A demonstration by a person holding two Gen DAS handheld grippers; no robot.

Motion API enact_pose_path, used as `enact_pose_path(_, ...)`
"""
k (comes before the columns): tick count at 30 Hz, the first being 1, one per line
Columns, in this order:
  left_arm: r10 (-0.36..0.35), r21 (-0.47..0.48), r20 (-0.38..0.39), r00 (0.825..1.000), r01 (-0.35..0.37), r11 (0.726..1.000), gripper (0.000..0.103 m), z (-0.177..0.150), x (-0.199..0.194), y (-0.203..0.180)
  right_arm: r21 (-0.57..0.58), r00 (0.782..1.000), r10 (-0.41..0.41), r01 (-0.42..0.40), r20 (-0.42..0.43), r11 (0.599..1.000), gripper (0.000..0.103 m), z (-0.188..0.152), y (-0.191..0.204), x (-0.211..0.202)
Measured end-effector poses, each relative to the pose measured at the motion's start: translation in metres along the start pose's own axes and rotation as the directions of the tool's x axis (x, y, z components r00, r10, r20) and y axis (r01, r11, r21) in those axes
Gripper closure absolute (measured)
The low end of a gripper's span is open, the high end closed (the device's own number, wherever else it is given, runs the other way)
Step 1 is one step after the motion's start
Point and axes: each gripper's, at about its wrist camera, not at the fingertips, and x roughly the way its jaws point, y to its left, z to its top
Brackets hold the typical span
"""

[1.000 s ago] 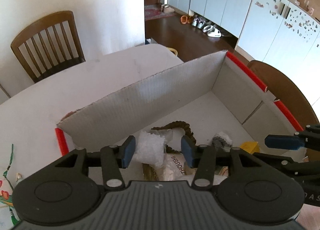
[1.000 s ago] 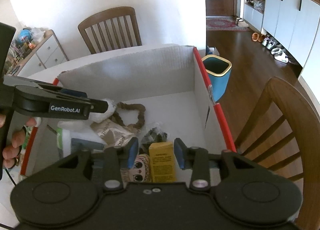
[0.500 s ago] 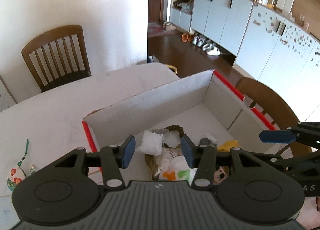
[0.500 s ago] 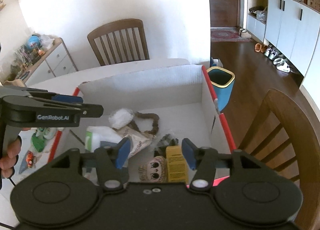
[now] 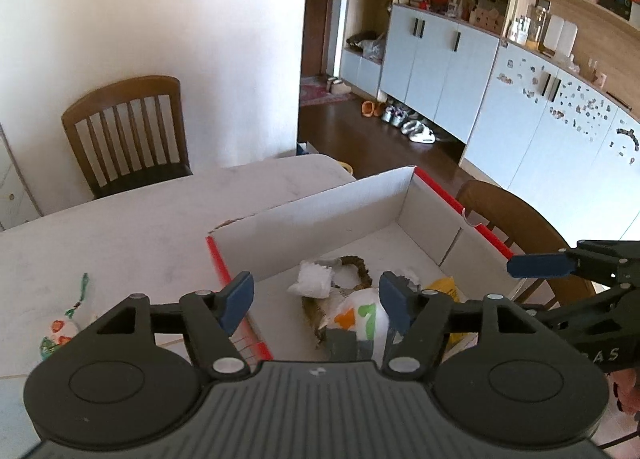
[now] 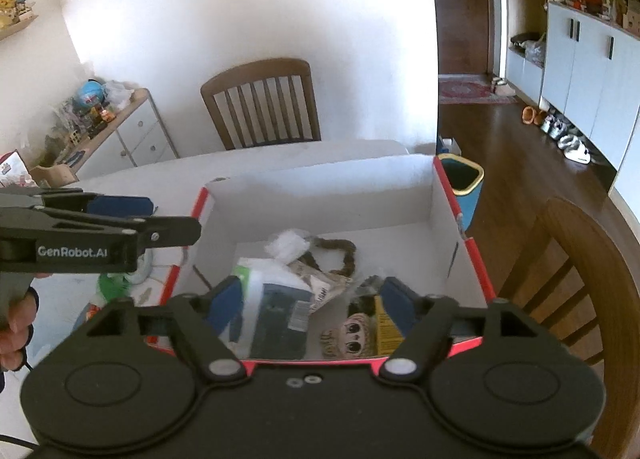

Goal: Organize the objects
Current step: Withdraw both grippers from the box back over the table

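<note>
A white cardboard box with red edges stands on the white table. Inside lie a white crumpled wad, a brown braided loop, a white pouch with green and orange print, a yellow carton and a small doll face. My left gripper is open and empty, above the box's near left corner. My right gripper is open and empty, above the box's near edge.
Small colourful items lie on the table left of the box. Wooden chairs stand at the far side and right of the box. A teal bin is on the floor beyond the box.
Both grippers have pulled up and back from the box, so more of the box and room shows. Both jaws have opened wider. The items stay in the box.
</note>
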Motion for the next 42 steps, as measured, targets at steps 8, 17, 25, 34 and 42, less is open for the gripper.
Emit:
enact_pose_path(8,0.012,-0.035,0.042,0.999,-0.01,0.999,0.02,-0.016,-0.03,0.027,-0.018,0.999,0.026,-0.026,0.037,1.0,0.013,-0.003,0.03,-0.013)
enact_pose_path(17,0.027,-0.067,0.057,0.998,-0.023,0.997,0.019,-0.047,-0.058,0.067,-0.018,0.999,0.029,-0.029,0.04,0.999,0.011,-0.015,0.069,-0.013)
enact_pose_path(25,0.061,-0.126,0.052,0.997,-0.054,0.991,0.014,-0.073,-0.077,0.122,-0.016,0.999,0.031,-0.031,0.018,0.999,0.011,-0.028,0.109,-0.006)
enact_pose_path(34,0.082,-0.16,0.045,0.996,-0.074,0.984,0.006,-0.096,-0.086,0.188,-0.023,0.999,0.041,-0.041,-0.014,0.999,0.011,-0.04,0.157,0.013)
enact_pose_path(42,0.112,-0.198,0.047,0.993,-0.101,0.975,0.0,-0.101,-0.075,0.241,-0.05,0.996,0.063,-0.066,-0.062,0.997,0.011,-0.053,0.204,0.044)
